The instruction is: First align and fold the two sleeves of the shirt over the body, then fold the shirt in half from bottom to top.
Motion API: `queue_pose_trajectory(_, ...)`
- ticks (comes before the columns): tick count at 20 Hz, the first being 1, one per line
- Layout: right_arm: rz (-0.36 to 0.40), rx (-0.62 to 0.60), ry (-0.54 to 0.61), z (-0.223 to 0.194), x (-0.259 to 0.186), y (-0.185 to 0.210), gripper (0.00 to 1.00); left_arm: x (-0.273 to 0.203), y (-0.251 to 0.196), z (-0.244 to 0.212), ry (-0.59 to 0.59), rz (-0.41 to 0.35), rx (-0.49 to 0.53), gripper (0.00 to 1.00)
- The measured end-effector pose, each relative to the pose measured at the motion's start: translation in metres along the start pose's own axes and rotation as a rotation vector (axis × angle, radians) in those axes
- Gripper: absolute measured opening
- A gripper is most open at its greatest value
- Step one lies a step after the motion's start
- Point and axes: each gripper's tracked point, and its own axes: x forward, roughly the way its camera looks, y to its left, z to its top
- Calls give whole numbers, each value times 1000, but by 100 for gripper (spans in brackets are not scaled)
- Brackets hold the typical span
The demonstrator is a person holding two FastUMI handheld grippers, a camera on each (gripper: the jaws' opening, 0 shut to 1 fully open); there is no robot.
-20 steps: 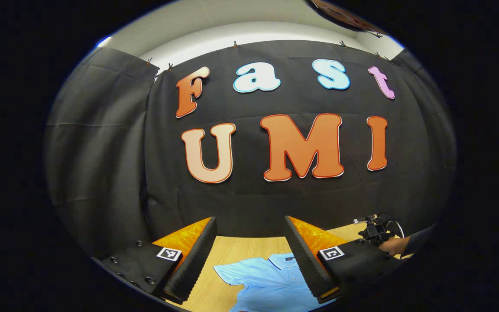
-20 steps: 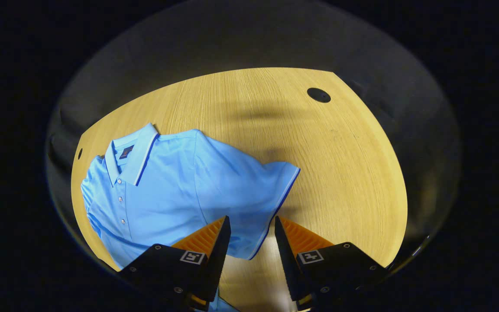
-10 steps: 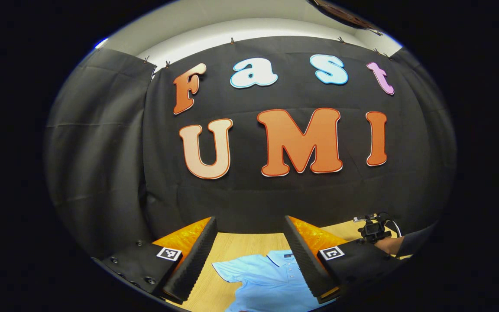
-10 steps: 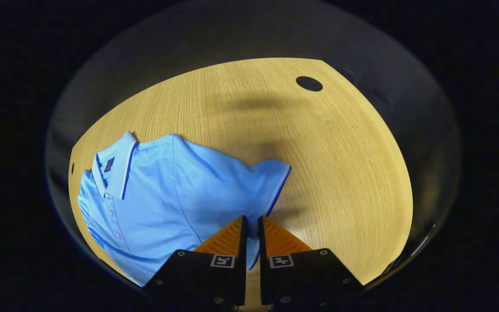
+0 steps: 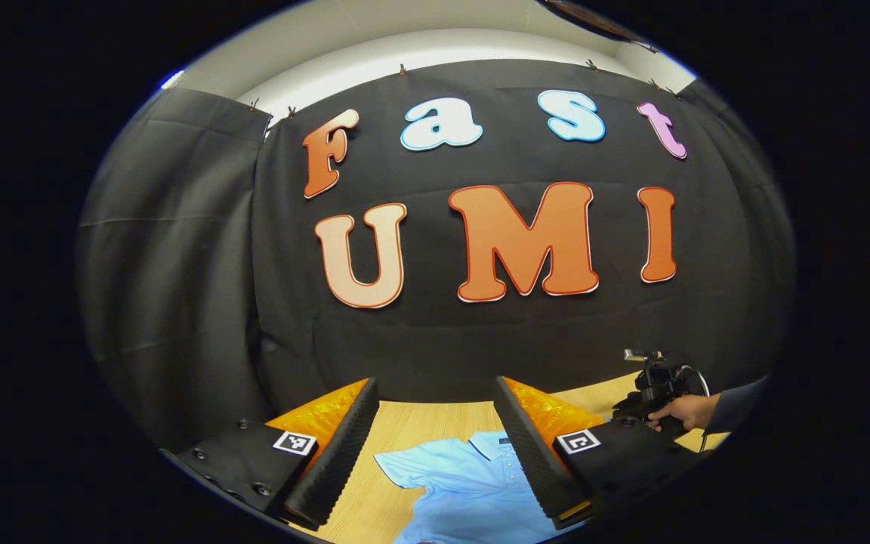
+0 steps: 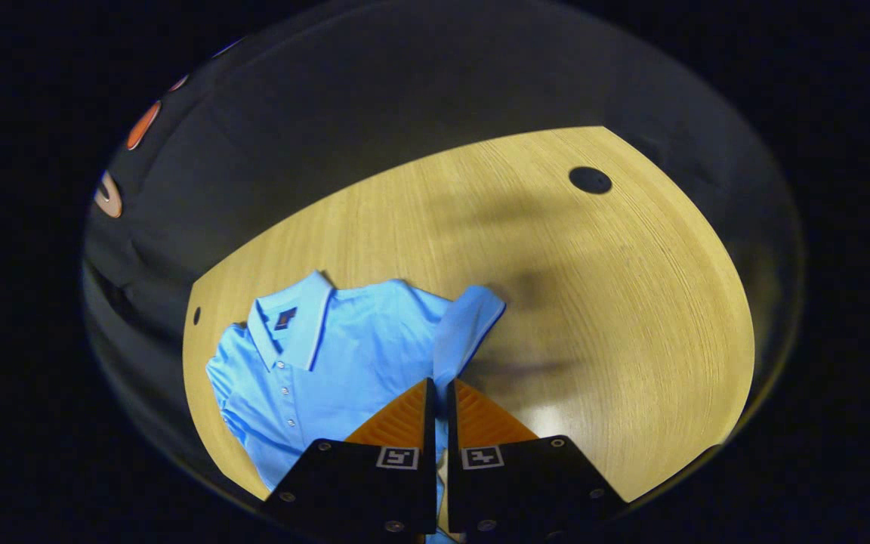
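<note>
Shirt [image 6: 344, 355] cloth is now pinched at the edge of one sleeve [image 6: 461, 332] between the closed fingers of the right gripper [image 6: 439, 400], which stood apart a second ago, and that sleeve has risen off the table [image 6: 593, 302] into a tilted strip, so I judge the first sleeve fold begun. Left gripper [image 5: 435, 431] is unchanged, fingers wide and holding nothing, high above the shirt's collar end, with the hand [image 5: 680, 412] on the other gripper off to its right. Collar [image 6: 291, 325] carries a small dark label too small to read, and each gripper bears square coded markers rather than words.
</note>
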Motion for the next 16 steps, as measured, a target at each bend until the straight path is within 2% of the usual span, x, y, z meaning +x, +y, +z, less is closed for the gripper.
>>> queue_pose_trajectory(5, 84, -95, -15, 2, -6, 54, 6, -1, -1, -10, 25, 5, 31, 100)
queue_pose_trajectory(10, 146, -98, -3, -5, 0, 101, 8, 6, 3, -26, 45, -20, 34, 100)
queue_pose_trajectory(12, 184, -117, 6, -13, -3, 118, 11, 13, 6, -38, 62, -45, 20, 100)
queue_pose_trajectory(14, 178, -156, -8, -17, -5, 123, 21, 24, 14, -50, 86, -72, -7, 100)
queue_pose_trajectory(15, 169, -175, -15, -20, -10, 124, 30, 31, 18, -58, 103, -88, -25, 100)
queue_pose_trajectory(16, 165, -192, -28, -20, -16, 125, 24, 38, 23, -66, 117, -107, -49, 100)
